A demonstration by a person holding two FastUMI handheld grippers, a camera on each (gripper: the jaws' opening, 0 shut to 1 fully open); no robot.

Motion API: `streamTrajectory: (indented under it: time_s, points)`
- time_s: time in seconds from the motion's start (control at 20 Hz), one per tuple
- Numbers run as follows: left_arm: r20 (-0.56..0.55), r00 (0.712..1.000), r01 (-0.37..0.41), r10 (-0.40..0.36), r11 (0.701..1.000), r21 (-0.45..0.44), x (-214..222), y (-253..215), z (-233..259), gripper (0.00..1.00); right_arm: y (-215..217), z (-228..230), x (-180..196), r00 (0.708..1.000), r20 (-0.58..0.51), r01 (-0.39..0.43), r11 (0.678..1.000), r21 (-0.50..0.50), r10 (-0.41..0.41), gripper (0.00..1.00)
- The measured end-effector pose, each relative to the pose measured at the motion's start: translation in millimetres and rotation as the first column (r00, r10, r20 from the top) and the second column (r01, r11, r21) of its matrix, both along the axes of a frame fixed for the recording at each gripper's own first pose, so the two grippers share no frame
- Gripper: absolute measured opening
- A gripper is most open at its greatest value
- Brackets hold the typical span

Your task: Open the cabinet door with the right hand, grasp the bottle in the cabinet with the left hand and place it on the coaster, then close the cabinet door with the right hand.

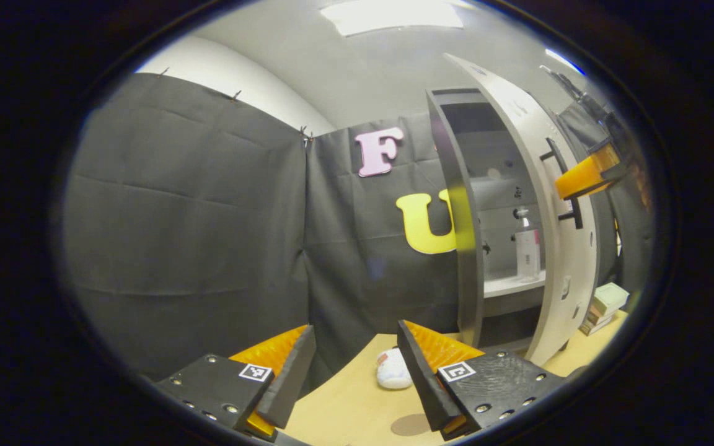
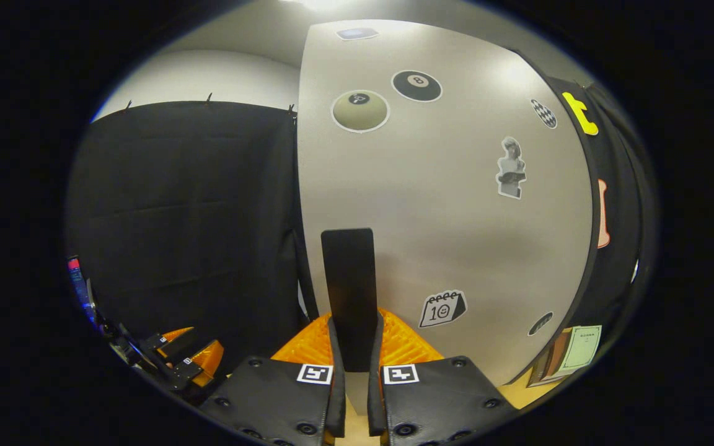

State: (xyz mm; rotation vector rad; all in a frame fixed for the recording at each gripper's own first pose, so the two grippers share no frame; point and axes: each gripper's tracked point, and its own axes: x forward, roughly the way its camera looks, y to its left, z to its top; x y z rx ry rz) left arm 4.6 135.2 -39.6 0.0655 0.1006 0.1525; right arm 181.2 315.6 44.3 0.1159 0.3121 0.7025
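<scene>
White laminate forms the cabinet door (image 2: 444, 204), and its dark bar handle (image 2: 349, 297) sits clamped between both fingers of the right gripper (image 2: 356, 353) — jaws narrow, pressing on the handle from either side. In the left gripper view the door stands swung partly outward from the cabinet (image 1: 463, 248), which rests at the far right corner of the desk (image 1: 357, 402). The bottle (image 1: 527, 248) stands upright on the inner shelf (image 1: 512, 286), near the shelf's front edge and just beside the inner face of the door. The left gripper (image 1: 357, 365) hangs over the near edge of the desk with jaws wide and nothing between them, well apart from the cabinet.

Hazards from this state:

- Narrow opening. The gap between the cabinet's side panel and the door looks tight; a reach through it now risks the left gripper striking the door edge or the panel.
- Bottle tip-over. The bottle is tall and slim, so a glancing touch from one finger would likely topple it on the shelf.
- Handle slip. If the grip on the bar loosens, the door may swing back onto the reaching arm.
- Desk clutter — a small white object (image 1: 392, 370) lies near the round brown coaster (image 1: 411, 424) at the near edge, and a stack of books (image 1: 605, 306) sits beside the cabinet. A careless set-down could land off the coaster.
</scene>
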Motion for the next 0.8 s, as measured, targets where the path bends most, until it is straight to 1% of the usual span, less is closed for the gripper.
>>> streamTrajectory:
  time_s: [0.15,0.35,0.65,0.8]
  points:
    - [0.004,1.0,0.016,-0.016,1.0,-0.004,1.3,-19.6,2.6,0.8,-3.4,0.2,-1.1,0.999,-0.002,-0.052,0.999,0.012,0.053,0.16]
    - [0.01,0.998,0.056,-0.056,0.998,0.001,1.5,-51.0,7.5,0.8,-8.2,1.5,2.0,0.995,-0.022,-0.094,0.995,0.034,0.094,0.16]
    - [0.013,0.995,0.103,-0.103,0.995,-0.017,1.7,-91.4,11.0,0.8,-13.9,2.1,1.6,0.993,-0.026,-0.116,0.993,0.03,0.117,0.14]
    - [0.007,0.991,0.134,-0.134,0.991,-0.027,1.1,-110.6,8.5,0.8,-15.0,3.1,3.6,0.992,-0.026,-0.121,0.991,0.05,0.123,0.16]
